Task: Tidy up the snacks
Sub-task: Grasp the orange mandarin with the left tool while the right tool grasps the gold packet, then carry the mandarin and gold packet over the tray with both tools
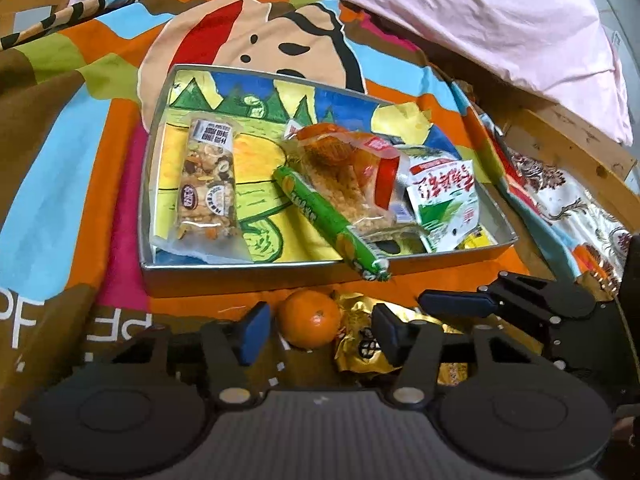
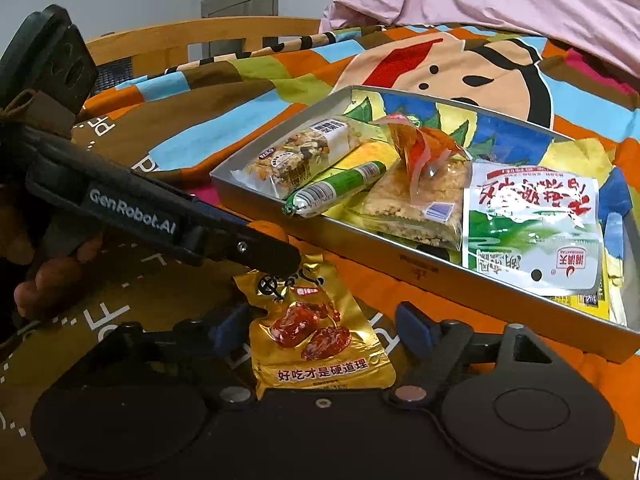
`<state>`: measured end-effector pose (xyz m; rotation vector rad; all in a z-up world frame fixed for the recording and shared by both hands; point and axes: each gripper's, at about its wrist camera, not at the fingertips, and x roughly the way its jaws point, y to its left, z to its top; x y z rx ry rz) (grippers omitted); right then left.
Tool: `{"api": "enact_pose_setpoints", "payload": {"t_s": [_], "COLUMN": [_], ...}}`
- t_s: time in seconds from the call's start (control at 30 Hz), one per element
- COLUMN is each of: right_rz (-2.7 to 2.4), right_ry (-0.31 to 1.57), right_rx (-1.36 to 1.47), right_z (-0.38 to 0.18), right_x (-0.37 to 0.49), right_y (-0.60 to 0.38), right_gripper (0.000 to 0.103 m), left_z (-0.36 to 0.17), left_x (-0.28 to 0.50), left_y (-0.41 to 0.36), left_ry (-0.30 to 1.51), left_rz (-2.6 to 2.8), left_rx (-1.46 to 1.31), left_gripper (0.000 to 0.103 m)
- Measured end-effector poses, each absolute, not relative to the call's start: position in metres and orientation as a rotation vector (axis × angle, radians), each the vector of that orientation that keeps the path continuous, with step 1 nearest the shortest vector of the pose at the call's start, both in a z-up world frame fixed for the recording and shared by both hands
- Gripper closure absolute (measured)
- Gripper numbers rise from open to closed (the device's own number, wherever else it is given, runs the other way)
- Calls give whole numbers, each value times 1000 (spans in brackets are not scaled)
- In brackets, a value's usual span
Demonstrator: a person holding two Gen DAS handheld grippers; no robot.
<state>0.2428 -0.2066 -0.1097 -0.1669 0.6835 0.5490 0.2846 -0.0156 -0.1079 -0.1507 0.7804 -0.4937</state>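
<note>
The left gripper point(image 1: 318, 330) is lowered to the colourful cartoon-print bedcover point(image 1: 60, 168) with its blue-padded jaws standing apart on either side of a small round orange mandarin point(image 1: 309, 319); the left pad is close beside the fruit but a gap shows, and the right pad sits over the gold wrapper, so the fruit is straddled, not pinched. Just to its right, the right gripper point(image 2: 320, 330) has its jaws spread around a shiny gold foil snack pouch point(image 2: 316, 332) printed with glazed meat, lying flat on the cover, with clear gaps between pads and pouch. Directly ahead of both grippers lies a shallow rectangular metal tray point(image 1: 248, 270) holding a clear nut-bar packet point(image 1: 208, 184), a green sausage-shaped tube point(image 1: 320, 216) overhanging the near rim, a crumbly rice-cake pack point(image 1: 344, 184) and a white-and-green sachet point(image 1: 444, 200). A pink quilt point(image 1: 460, 12) lies beyond.
</note>
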Motion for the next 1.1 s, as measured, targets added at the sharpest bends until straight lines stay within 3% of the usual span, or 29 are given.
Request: {"api": "enact_pose_setpoints", "payload": {"t_s": [0.3, 0.6, 0.67, 0.83, 0.9, 1.1], "right_rz": [534, 475, 474, 500, 516, 538], "right_ry": [700, 748, 751, 742, 738, 745], "right_rx": [-181, -196, -207, -176, -162, -182], "right_z": [-108, -96, -94, -100, -104, -102], "right_x": [237, 218, 212, 221, 230, 226], "right_y": [-203, -201, -202, -207, -208, -201], "right_gripper": [39, 49, 49, 30, 29, 50], "left_z": [-108, -101, -99, -99, -100, -100], "left_x": [285, 273, 270, 267, 267, 266], "left_y": [-12, -14, -13, -15, -15, -15], "left_ry": [798, 826, 832, 836, 837, 835], "left_rz": [-465, -437, -431, -419, -418, -417], "left_rx": [-154, -147, -146, -133, -132, -132], "left_gripper": [65, 66, 67, 67, 67, 67]}}
